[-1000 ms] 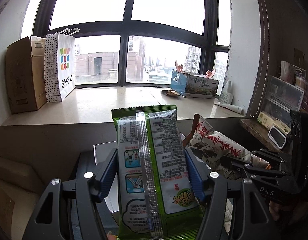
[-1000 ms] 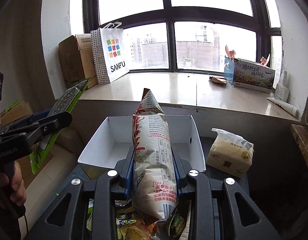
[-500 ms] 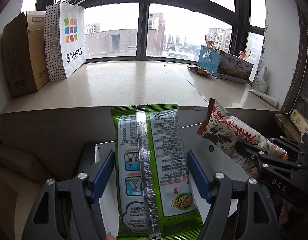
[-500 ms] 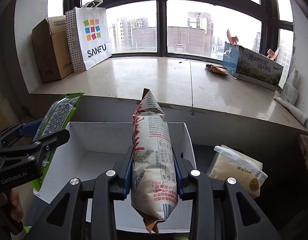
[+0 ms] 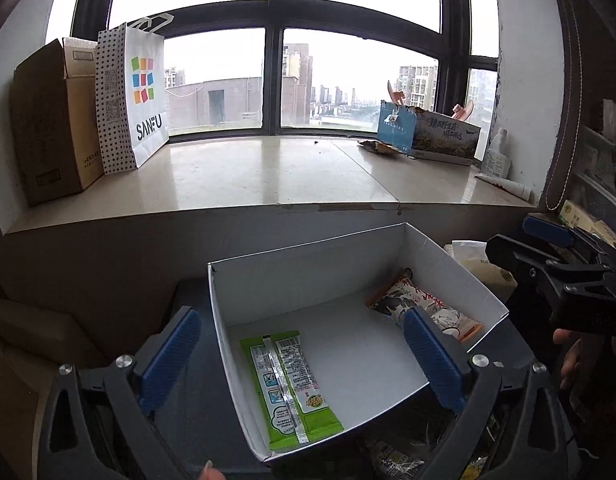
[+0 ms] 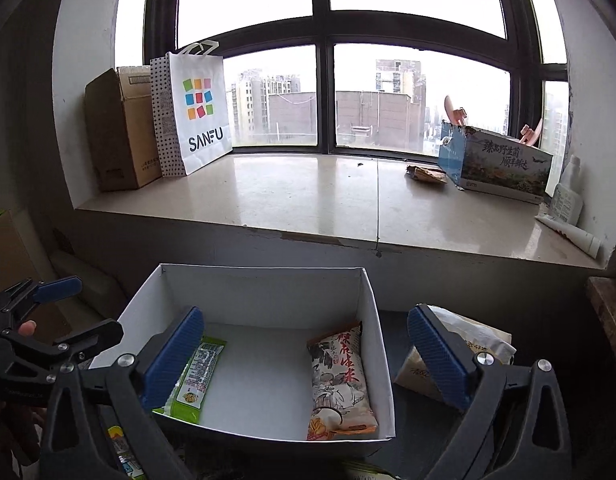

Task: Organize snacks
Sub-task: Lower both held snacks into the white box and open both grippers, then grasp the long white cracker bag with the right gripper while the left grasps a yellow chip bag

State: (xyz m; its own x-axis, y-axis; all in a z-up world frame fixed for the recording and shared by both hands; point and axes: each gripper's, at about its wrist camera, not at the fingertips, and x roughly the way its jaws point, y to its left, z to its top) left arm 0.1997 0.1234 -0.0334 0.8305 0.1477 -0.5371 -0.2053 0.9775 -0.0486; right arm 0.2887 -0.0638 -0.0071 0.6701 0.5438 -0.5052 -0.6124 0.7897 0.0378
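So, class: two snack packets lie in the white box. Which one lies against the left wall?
The green packet; the red-lettered packet lies along the white box's right wall instead.

Inside a white cardboard box point(image 5: 448, 256) below a wide window, two snack packs lie flat and well apart — a green packet point(image 5: 292, 388) at the near left, a red-and-white printed packet point(image 5: 424, 304) at the far right. The left gripper point(image 5: 300, 352) hangs above the box, its blue-padded jaws opening with nothing between them. At the right edge, a hand point(image 5: 570, 356) holds the right gripper point(image 5: 548, 256) — beside the box.
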